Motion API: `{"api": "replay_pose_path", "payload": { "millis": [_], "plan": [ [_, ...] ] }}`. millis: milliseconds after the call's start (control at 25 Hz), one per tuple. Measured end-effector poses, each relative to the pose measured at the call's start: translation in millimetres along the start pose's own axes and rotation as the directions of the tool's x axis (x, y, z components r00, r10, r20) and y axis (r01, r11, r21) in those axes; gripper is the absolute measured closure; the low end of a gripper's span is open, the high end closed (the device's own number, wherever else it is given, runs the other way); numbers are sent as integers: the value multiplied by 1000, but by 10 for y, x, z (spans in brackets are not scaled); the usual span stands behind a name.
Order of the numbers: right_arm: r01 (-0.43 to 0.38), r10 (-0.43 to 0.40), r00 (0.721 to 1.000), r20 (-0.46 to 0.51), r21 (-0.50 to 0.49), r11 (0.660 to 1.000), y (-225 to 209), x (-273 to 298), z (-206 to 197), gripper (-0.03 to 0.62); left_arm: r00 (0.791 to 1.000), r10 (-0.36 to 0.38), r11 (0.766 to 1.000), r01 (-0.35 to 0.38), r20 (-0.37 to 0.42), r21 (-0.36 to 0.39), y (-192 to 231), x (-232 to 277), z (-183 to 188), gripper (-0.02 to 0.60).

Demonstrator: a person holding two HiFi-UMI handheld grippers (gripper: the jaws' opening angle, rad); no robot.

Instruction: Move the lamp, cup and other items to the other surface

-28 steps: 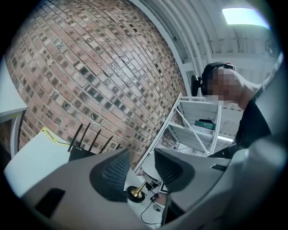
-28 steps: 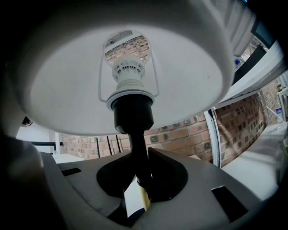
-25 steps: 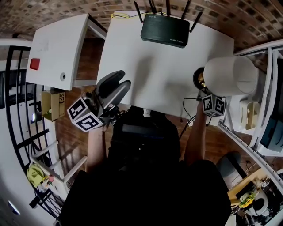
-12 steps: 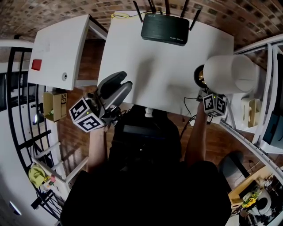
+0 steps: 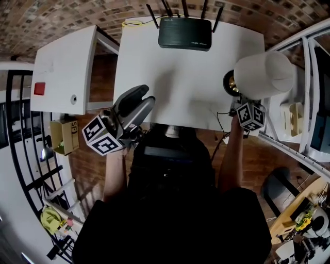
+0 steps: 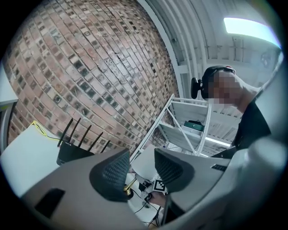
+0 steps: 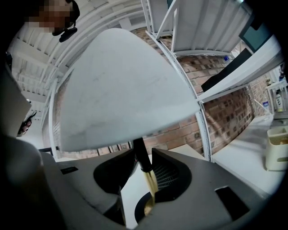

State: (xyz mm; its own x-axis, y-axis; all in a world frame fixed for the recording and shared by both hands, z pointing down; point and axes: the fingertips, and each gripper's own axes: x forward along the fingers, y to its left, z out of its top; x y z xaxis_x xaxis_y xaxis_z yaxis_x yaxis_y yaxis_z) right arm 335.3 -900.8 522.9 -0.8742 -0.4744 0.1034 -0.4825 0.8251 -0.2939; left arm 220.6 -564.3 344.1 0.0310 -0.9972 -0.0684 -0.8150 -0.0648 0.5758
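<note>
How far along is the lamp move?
Done: the lamp stands on the white table that also holds the router. In hand: the right gripper jaws have just been opening, the lamp stem between them, apparently letting go. The left gripper is open, empty. Left: can't tell from these views.

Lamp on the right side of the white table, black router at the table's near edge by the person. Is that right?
No. The router sits at the far edge of the table, by the brick wall, as the head view shows. The lamp is on the table's right side.
</note>
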Motion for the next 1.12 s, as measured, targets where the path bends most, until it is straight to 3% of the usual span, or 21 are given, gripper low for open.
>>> {"api": "replay_pose_path", "payload": {
  "millis": [480,760,1120],
  "plan": [
    [162,-161,987,22,-19,987,416,-587,51,507,991,-137,990,137,-1,-39,212,-623,273,417],
    [180,-180,984,9,-31,983,622,-731,2,526,985,-170,984,169,-7,-46,260,-873,316,417],
    [165,-165,986,4,-28,986,760,-643,1,526,987,-160,987,159,-25,-32,375,-895,342,417]
  ]
}}
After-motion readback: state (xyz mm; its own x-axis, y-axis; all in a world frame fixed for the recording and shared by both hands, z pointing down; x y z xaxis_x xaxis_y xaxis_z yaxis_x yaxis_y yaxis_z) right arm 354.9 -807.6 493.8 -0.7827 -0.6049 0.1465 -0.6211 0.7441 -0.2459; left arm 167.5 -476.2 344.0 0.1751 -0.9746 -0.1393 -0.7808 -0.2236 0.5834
